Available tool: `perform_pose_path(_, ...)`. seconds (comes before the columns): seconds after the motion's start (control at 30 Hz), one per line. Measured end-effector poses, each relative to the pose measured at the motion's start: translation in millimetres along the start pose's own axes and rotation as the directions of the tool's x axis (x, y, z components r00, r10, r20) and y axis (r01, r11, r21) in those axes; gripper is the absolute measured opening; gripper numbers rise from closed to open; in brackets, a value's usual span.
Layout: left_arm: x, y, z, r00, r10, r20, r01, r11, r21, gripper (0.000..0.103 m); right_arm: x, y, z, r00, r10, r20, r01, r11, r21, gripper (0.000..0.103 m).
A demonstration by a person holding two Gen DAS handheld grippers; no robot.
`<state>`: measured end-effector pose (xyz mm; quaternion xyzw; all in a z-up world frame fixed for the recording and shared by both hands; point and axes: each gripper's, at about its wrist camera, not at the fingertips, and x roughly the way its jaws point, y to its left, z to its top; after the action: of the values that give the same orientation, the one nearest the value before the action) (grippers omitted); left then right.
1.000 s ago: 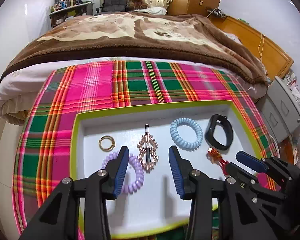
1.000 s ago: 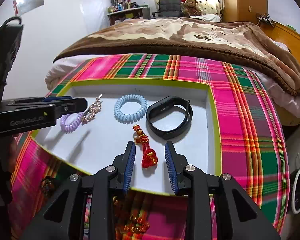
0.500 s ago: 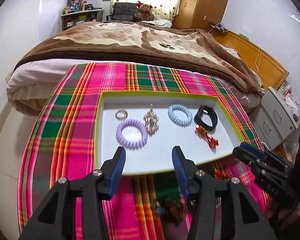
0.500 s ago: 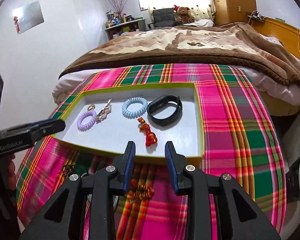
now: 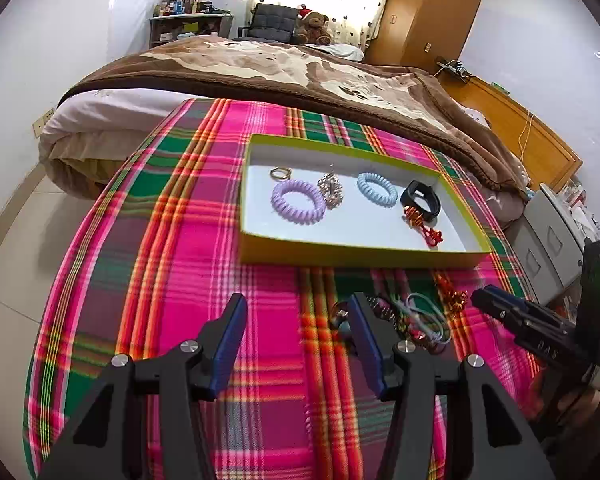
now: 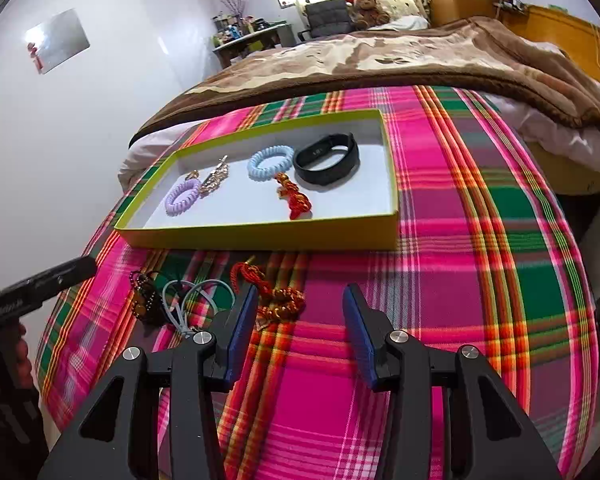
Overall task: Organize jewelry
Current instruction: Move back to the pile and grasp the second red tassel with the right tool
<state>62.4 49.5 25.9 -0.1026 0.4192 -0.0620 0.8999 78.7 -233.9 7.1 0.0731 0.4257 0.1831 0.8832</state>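
Observation:
A yellow-green tray (image 5: 356,249) (image 6: 260,234) on the plaid cloth holds a gold ring (image 5: 280,173), a purple coil tie (image 5: 298,201) (image 6: 181,199), a rhinestone clip (image 5: 331,192) (image 6: 214,179), a blue coil tie (image 5: 377,189) (image 6: 269,163), a black wristband (image 5: 421,200) (image 6: 326,158) and a red knot charm (image 5: 424,229) (image 6: 294,198). In front of the tray lies a loose pile: dark beads (image 6: 144,300), a pale blue cord (image 5: 424,314) (image 6: 196,300), a red-gold tassel (image 6: 272,290). My left gripper (image 5: 298,312) and right gripper (image 6: 300,304) hover over the cloth, jaws opening, nothing between them.
The plaid cloth (image 5: 172,240) covers the foot of a bed with a brown blanket (image 5: 300,68). A grey drawer unit (image 5: 548,240) stands at the right of the bed. The cloth drops off at the left and near edges.
Both grippers have pulled back from over the tray toward the near edge of the cloth. Both sets of jaws stand wider. The red knot charm stays in the tray.

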Motion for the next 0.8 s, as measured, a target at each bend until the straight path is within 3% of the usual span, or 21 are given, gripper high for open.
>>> perform_pose_path(0.17,1,3,-10,1.0,-0.011,-0.016,0.011,1.0,-0.009,0.054,10,8,-1,0.999,0.009,-0.037,-0.009,1.0,-0.016,0.045)
perform_pose_path(0.37,4,5,-14,0.999,-0.021,-0.027,0.021,1.0,-0.009,0.054,7,28,3,1.0,0.024,0.011,-0.022,0.992,-0.121,0.045)
perform_pose_path(0.6,7,4,-17,0.999,-0.034,-0.04,0.033,0.999,-0.009,0.054,27,40,5,0.998,-0.043,-0.046,0.031,0.974,-0.225,0.045)
perform_pose_path(0.8,8,0,-19,0.998,-0.033,-0.05,0.033,0.999,-0.005,0.054,34,35,6,0.995,-0.065,-0.075,0.048,0.977,-0.209,0.045)
